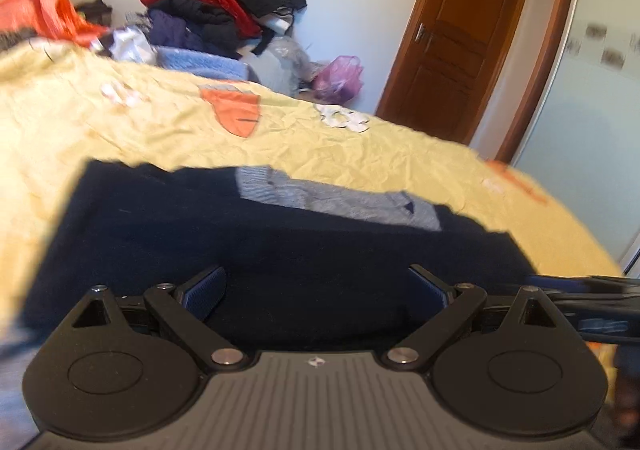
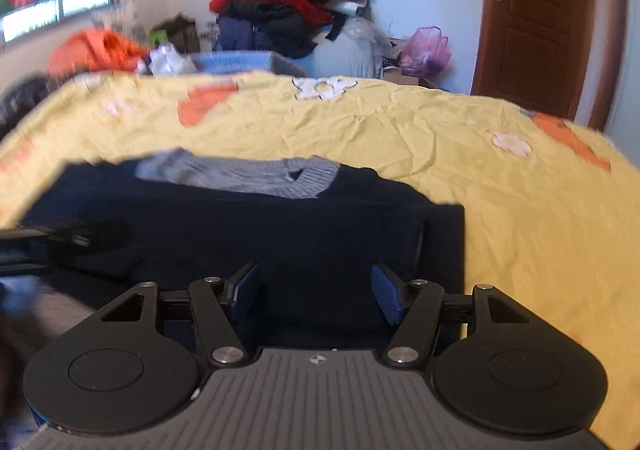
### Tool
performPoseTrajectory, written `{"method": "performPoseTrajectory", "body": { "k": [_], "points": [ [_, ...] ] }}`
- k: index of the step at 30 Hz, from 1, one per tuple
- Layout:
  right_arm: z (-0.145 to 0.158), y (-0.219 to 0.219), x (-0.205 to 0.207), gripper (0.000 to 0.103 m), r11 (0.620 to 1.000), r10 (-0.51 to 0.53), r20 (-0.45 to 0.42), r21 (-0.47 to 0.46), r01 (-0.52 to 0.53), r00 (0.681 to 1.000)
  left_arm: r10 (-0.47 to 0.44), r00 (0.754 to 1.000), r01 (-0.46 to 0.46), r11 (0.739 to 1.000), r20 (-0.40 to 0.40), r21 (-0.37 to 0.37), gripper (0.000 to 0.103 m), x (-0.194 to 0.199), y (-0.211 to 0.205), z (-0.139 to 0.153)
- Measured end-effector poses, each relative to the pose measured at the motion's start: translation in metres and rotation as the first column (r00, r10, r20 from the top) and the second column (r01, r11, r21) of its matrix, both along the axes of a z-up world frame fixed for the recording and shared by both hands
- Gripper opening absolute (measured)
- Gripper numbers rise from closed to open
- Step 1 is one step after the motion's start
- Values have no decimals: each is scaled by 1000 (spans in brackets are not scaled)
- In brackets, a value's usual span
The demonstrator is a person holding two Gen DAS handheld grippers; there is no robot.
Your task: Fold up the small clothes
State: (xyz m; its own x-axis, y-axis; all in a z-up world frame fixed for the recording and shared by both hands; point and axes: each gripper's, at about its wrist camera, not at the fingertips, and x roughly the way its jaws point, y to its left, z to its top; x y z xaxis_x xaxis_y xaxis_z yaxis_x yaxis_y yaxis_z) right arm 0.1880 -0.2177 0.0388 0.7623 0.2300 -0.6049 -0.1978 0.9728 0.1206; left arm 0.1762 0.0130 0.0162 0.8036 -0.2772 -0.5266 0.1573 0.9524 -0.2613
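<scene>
Left gripper (image 1: 316,292): fingers spread wide, holding nothing, above the navy sweater (image 1: 200,234).
Sweater: flat on the yellow bedsheet (image 2: 400,138), grey collar (image 2: 248,172) at 12 o'clock.
Right gripper (image 2: 316,292): fingers apart, holding nothing, over the sweater.
Clothes pile (image 2: 296,6): 12 o'clock.

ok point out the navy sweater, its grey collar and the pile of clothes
navy sweater (image 2: 280,234): right wrist view, folded body
grey collar (image 2: 256,174): right wrist view, knit neckline
pile of clothes (image 1: 224,2): left wrist view, red garment

The navy sweater (image 1: 224,242) (image 2: 248,234) lay flat and folded on the yellow bed, its grey ribbed collar at 12 o'clock, far from the viewer.
</scene>
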Motion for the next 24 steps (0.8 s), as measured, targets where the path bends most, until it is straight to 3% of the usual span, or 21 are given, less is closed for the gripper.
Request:
{"method": "performPoseTrajectory", "body": {
  "k": [3,7,9,12,14,17,20,24],
  "points": [
    [8,-24,-54,75,987,69,-35,147,-63,997,-46,999,46,998,2,-35,97,-47,29,20],
    [2,-61,-121,76,975,90,-129,216,-60,988,-96,995,92,982,-13,-163,97,-124,90,23],
    [-4,-80,-148,76,972,47,-185,236,-1,982,-64,996,54,984,-55,-170,97,-156,113,15],
    [-9,-93,-180,76,979,-3,-220,199,47,975,17,993,-35,988,-118,-148,97,-193,138,4],
    [-6,-88,-200,76,988,-4,-202,151,35,979,30,988,-59,981,-155,-187,97,-212,148,-1],
    [-1,-76,-222,76,991,34,-217,135,-4,975,25,982,-60,982,-189,-182,97,-237,150,-1],
    [2,-68,-246,77,993,84,-250,104,-60,964,-3,986,-26,985,-167,-170,97,-259,154,11],
    [0,-82,-277,77,992,59,-335,125,-18,940,2,981,-36,985,-196,-169,97,-278,181,20]
  ]
}}
